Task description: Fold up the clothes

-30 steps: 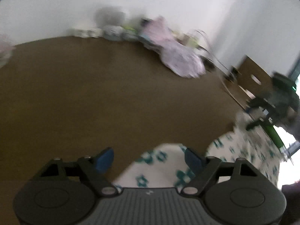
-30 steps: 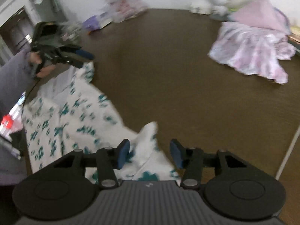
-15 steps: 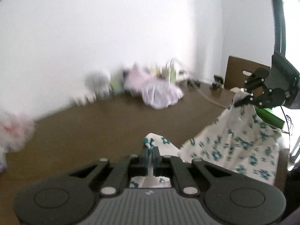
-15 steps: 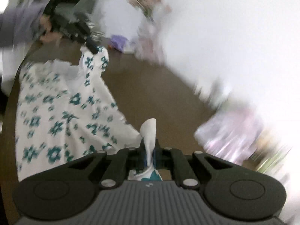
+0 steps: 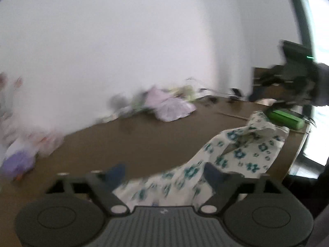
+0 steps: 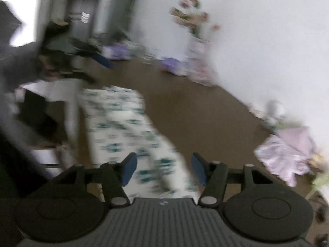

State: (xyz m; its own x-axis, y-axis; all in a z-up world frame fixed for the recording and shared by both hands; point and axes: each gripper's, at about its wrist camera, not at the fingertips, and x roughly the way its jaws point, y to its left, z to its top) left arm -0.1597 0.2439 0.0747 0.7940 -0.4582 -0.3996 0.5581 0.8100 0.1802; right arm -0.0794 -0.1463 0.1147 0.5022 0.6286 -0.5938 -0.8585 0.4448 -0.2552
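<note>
1. While both grippers' fingers stand open, the left gripper (image 5: pixel 164 175) and right gripper (image 6: pixel 163 168) grip nothing.
2. The floral garment (image 5: pixel 236 154) lies rumpled across the brown desk (image 5: pixel 123 140), not neatly folded.
3. A pink garment (image 6: pixel 287 154) sits heaped apart.

Soft daylight glares from a window (image 5: pixel 317 123) at far right; both views are motion-blurred, fisheye-bent, with dark corners.

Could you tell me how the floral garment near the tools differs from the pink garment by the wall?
The floral garment is white with teal flowers; the pink garment is pale pink. The floral one stretches out along the brown table; the pink one sits bunched in a heap. Both rest on that table, neither folded.
</note>
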